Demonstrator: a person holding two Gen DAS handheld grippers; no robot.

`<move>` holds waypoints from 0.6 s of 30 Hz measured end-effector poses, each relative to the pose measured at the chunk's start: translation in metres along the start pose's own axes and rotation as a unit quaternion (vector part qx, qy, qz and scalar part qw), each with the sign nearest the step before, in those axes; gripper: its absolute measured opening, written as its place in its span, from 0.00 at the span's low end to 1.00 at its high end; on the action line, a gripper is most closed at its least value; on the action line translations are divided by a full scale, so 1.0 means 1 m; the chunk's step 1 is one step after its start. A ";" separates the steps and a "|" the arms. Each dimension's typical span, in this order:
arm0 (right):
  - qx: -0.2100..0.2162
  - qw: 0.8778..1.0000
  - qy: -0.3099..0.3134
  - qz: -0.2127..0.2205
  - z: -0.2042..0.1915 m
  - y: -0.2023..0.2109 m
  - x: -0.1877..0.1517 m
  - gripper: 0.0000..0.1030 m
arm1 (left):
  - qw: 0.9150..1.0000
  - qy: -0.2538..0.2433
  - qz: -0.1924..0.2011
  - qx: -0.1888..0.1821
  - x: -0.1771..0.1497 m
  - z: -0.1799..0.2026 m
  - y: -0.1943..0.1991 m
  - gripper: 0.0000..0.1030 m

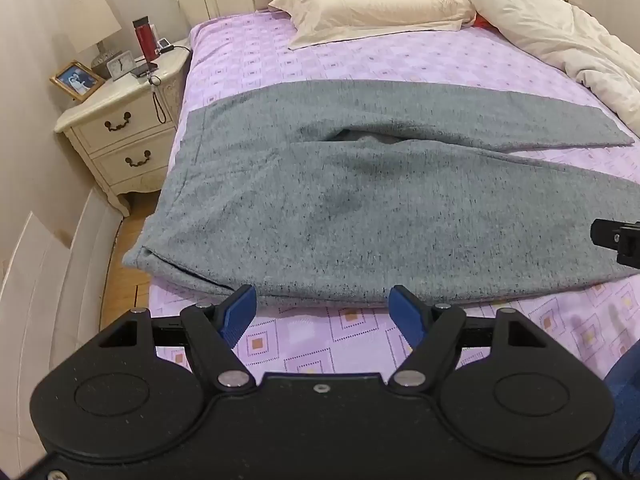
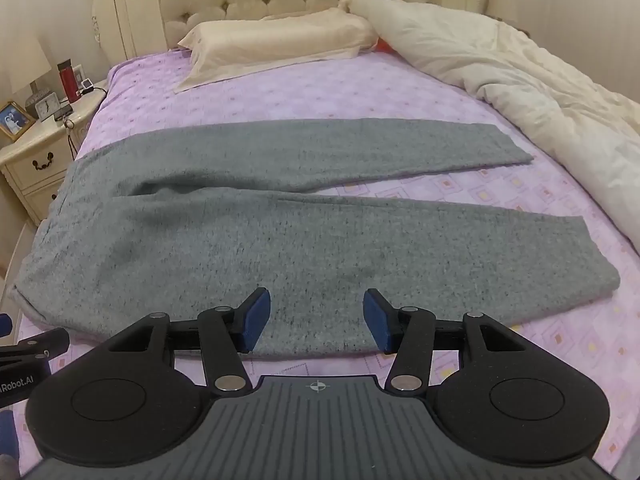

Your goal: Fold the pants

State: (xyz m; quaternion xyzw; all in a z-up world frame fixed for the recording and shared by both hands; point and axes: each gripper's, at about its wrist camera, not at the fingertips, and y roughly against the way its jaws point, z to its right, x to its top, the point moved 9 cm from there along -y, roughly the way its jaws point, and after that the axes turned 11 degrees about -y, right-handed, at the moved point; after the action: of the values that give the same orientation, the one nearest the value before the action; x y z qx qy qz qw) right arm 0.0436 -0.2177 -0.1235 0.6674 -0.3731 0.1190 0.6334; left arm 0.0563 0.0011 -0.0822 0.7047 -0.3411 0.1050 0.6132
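"Robot.AI" on left claw (image 2: 24,344), right claw (image 2: 316,320) gaping over grey pants (image 2: 280,232)

A home bedroom: tufted-headboard bed (image 2: 280,92), pillow (image 2: 280,46), nightstand (image 1: 120,128).

The near strip of bed (image 1: 304,344) is unobstructed; passage rightward is bounded by the duvet (image 2: 540,92), leftward by the nightstand (image 1: 120,132).

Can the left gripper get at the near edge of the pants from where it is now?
Probably yes. The left gripper is open, with the near edge of the grey pants just ahead of its fingertips and only bare purple sheet between. Nothing lies in the way.
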 end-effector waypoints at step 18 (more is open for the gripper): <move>0.007 1.000 -0.011 -0.012 -0.001 -0.005 -0.003 0.49 | 1.000 0.006 -0.010 -0.007 -0.002 0.004 -0.006 0.73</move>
State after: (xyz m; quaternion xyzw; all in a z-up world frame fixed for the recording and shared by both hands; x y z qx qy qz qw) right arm 0.0446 -0.2157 -0.1289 0.6778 -0.3710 0.1062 0.6258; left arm 0.0574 -0.0018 -0.0889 0.7033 -0.3309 0.1004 0.6211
